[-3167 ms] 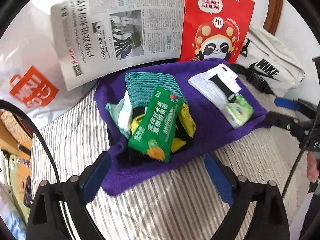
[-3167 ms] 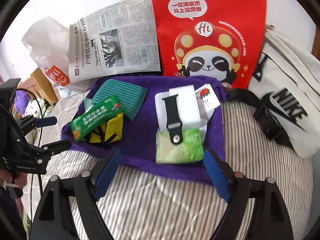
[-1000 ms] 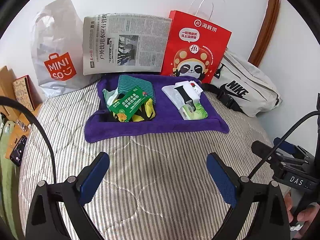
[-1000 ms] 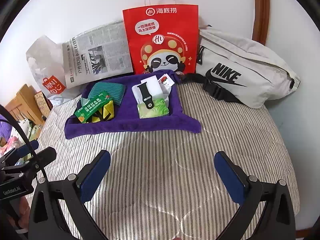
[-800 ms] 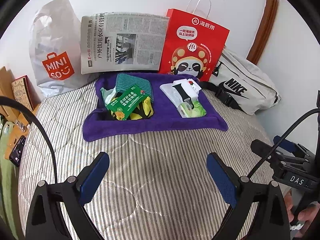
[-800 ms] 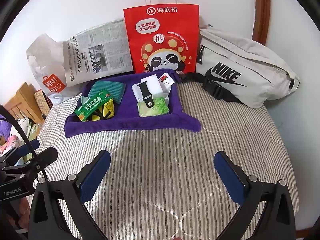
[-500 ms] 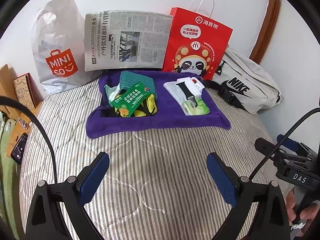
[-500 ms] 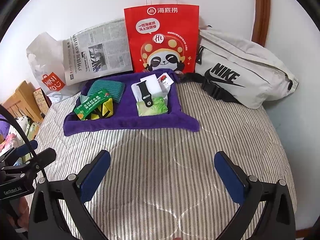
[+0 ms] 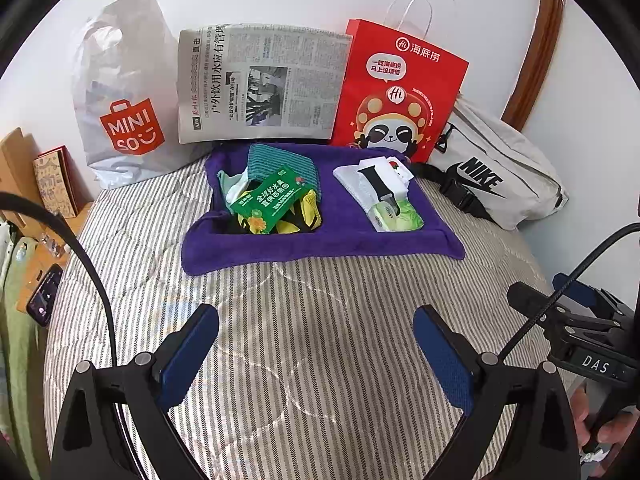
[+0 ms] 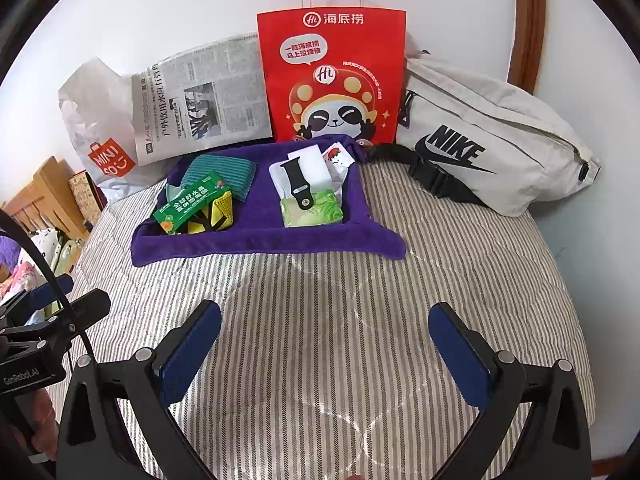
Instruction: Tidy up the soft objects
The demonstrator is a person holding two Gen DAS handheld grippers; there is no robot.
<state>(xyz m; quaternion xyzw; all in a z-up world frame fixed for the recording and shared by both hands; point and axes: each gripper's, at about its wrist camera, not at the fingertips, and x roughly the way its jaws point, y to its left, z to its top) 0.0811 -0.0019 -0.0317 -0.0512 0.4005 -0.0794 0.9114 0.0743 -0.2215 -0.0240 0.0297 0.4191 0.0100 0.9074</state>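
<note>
Both the left gripper (image 9: 316, 344) and right gripper (image 10: 326, 340), jaws apart and empty, have withdrawn from the purple towel (image 9: 344, 236); sorting appears complete.

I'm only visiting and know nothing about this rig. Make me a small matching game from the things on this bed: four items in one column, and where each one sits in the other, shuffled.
Things
1. black watch strap
2. green snack packet
3. Nike bag
4. Miniso bag

Places
A. far left, against the wall
B. right-hand pile on the purple towel
C. left-hand pile on the towel
D. right of the red paper bag

Pairs: 1-B, 2-C, 3-D, 4-A
</note>
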